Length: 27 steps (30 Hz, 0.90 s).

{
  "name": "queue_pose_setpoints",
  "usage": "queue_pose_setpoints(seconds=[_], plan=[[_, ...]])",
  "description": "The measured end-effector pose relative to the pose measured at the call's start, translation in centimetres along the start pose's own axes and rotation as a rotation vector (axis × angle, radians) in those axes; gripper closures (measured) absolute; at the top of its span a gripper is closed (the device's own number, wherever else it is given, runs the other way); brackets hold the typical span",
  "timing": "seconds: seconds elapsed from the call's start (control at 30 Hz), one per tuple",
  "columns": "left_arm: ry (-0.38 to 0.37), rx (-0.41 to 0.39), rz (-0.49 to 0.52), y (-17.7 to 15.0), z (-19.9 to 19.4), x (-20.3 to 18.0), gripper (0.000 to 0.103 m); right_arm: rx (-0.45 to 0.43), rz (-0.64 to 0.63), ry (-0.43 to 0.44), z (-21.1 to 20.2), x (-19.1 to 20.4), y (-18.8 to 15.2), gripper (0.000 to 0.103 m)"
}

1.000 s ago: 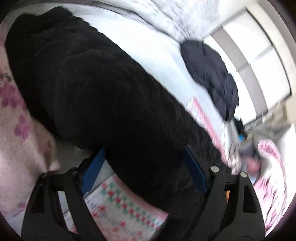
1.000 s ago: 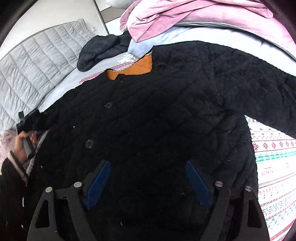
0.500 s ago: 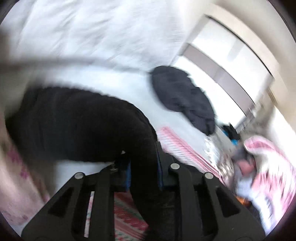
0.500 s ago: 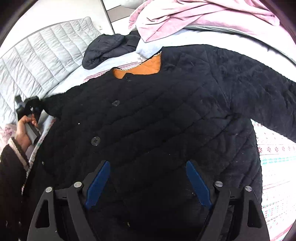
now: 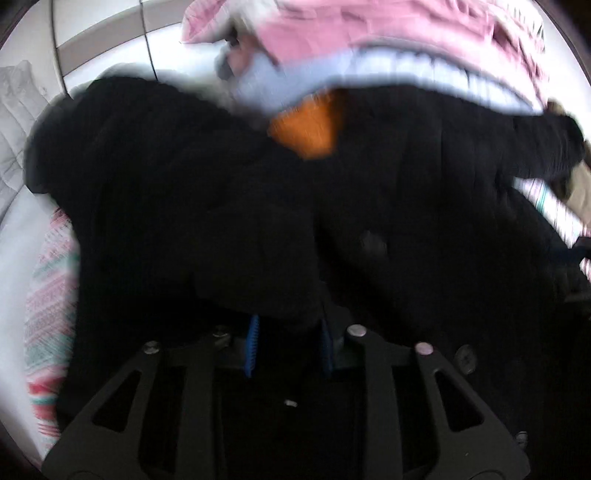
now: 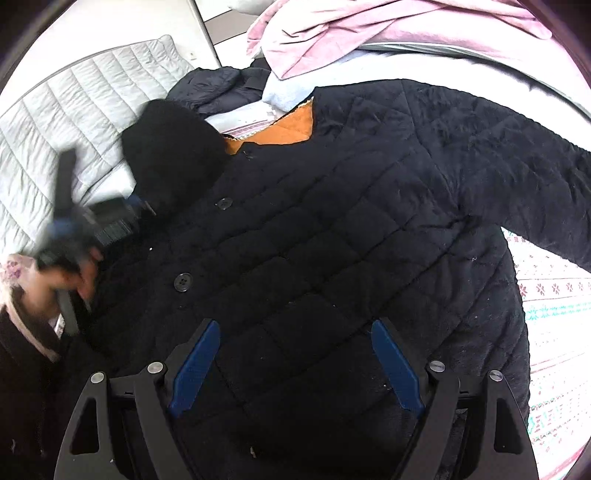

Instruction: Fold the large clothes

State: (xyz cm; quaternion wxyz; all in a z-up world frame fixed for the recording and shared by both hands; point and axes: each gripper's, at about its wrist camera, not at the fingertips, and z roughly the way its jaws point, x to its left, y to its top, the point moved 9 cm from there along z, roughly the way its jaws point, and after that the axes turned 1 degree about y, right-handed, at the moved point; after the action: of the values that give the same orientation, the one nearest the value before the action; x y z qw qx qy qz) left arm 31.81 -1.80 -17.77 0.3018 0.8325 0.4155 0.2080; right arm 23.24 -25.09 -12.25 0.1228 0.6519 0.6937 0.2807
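A black quilted jacket [image 6: 332,240] with an orange lining [image 6: 280,133] lies button side up on the bed. My left gripper [image 5: 288,332] grips the jacket's left sleeve [image 5: 229,229] between its blue pads, and its jaws are opening a little. In the right wrist view that gripper [image 6: 142,205] is blurred, held by a hand [image 6: 55,284], with the sleeve [image 6: 173,147] raised over the jacket's left shoulder. My right gripper [image 6: 295,328] stands open above the lower front, nothing between its fingers. The other sleeve [image 6: 535,184] stretches out to the right.
A pink blanket [image 6: 369,33] and a pale blue cloth [image 6: 291,88] are heaped beyond the collar. A dark navy garment [image 6: 214,88] lies beside them. A grey quilted panel [image 6: 74,122] runs along the left. The patterned sheet [image 6: 554,295] shows at the right.
The left gripper closed on the sleeve, then rolled and swung it up and across toward the jacket's front. The right gripper kept still and open.
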Motion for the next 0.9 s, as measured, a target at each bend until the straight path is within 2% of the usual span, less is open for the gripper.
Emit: queue_pose_setpoints(seconds=[0.03, 0.1, 0.2, 0.3, 0.37, 0.47, 0.53, 0.6, 0.7, 0.8, 0.87, 0.9], plan=[[0.023, -0.021, 0.021, 0.2, -0.4, -0.2, 0.068, 0.0, 0.0, 0.005, 0.0, 0.1, 0.0, 0.018], [0.004, -0.01, 0.0, 0.4, -1.9, -0.3, 0.056, -0.001, 0.002, 0.018, -0.1, 0.3, 0.1, 0.018], [-0.074, -0.034, -0.074, 0.4, -5.4, 0.4, 0.053, 0.007, 0.017, 0.057, -0.3, 0.8, 0.4, 0.018], [-0.061, -0.1, -0.128, -0.4, -9.4, 2.2, 0.046, 0.004, 0.048, 0.107, -0.9, 2.0, 1.9, 0.018], [-0.03, -0.139, -0.228, -0.9, -11.4, 5.4, 0.044, 0.004, 0.025, 0.122, -0.9, 3.7, 3.8, 0.018], [0.005, -0.173, -0.397, -2.4, -12.2, 10.3, 0.044, -0.015, -0.096, 0.068, -0.3, 7.9, 7.4, 0.018], [0.009, -0.158, -0.441, -2.8, -11.3, 11.8, 0.044, -0.028, -0.16, 0.059, 0.9, 11.3, 9.7, 0.018], [0.044, -0.155, -0.483, -3.2, -10.5, 13.6, 0.044, -0.03, -0.218, 0.038, 3.3, 15.0, 12.0, 0.018], [-0.009, -0.187, -0.572, -3.1, -9.5, 15.0, 0.045, -0.031, -0.304, -0.025, 7.6, 19.3, 14.7, 0.018], [-0.07, -0.235, -0.674, -3.4, -9.5, 16.3, 0.046, -0.032, -0.376, -0.118, 12.3, 21.6, 16.5, 0.02], [-0.107, -0.231, -0.701, -3.8, -9.5, 16.9, 0.047, -0.017, -0.394, -0.18, 14.9, 21.5, 17.0, 0.036], [-0.095, -0.228, -0.7, -4.0, -9.6, 17.2, 0.048, -0.011, -0.405, -0.197, 15.6, 21.3, 17.1, 0.064]])
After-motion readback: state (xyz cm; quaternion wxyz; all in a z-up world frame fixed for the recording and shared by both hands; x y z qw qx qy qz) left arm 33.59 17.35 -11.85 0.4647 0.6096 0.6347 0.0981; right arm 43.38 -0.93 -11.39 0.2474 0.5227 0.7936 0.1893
